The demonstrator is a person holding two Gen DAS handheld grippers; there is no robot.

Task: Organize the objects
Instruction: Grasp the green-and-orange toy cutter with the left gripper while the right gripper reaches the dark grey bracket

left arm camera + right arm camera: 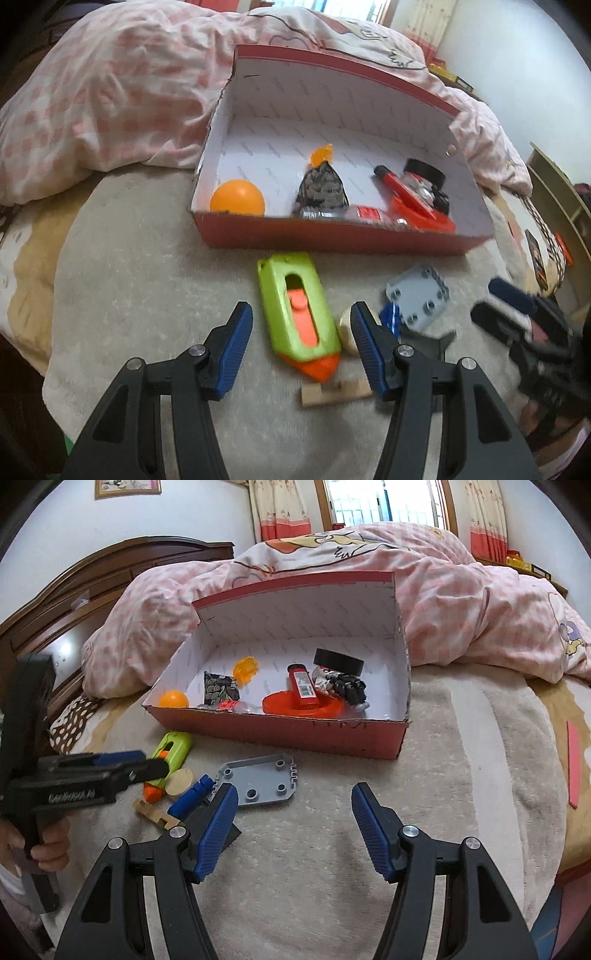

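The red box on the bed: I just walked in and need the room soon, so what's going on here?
A person is tidying small toys into the red box. It already holds an orange ball, a red ring and more. The left gripper hovers open over the green toy; the right gripper is open near the grey plate. Neither holds anything yet.

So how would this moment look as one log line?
left gripper: open above green toy | right gripper: open, empty | box: partly filled
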